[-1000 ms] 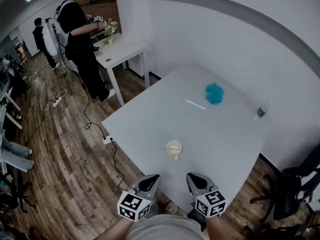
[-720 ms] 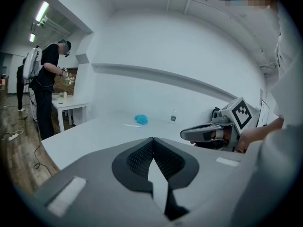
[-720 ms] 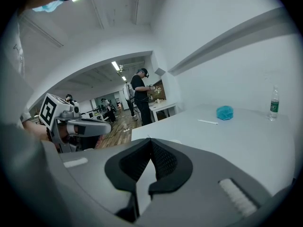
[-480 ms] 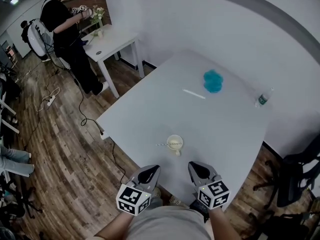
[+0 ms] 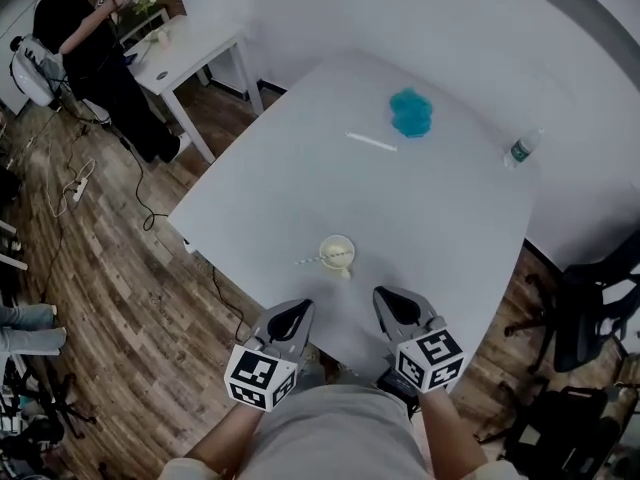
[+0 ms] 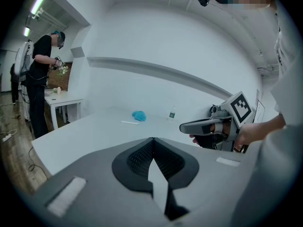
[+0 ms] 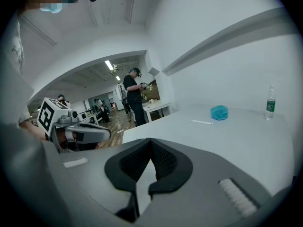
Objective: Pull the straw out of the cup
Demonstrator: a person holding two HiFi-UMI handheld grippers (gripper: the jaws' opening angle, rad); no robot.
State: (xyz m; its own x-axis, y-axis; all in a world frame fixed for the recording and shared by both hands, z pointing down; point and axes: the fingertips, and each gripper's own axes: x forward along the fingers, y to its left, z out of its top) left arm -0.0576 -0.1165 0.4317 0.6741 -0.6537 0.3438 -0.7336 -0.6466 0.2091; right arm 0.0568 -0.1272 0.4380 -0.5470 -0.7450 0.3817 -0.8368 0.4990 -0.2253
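A blue crumpled lump (image 5: pixel 410 113) and a thin white stick (image 5: pixel 372 142) lie at the far side of the white desk (image 5: pixel 440 228). A small bottle (image 5: pixel 520 149) stands near its far right edge. All 3 are well apart from the cup (image 5: pixel 337 253). Another person (image 5: pixel 75 28) stands at a second desk (image 5: pixel 195 43) across the wood floor, and a dark chair (image 5: pixel 590 308) sits to the right.

What the blue lump is cannot be made out. The cup shows in neither gripper view, where grey gripper bodies fill the lower part.

The cup stands near the desk's near edge, its straw (image 5: pixel 308 260) leaning out leftward. It sits just ahead of the left hand-held gripper (image 5: pixel 288 318) and the right hand-held gripper (image 5: pixel 392 306), about midway between them, with only bare desk between. Both have their jaws closed tip to tip, holding nothing.
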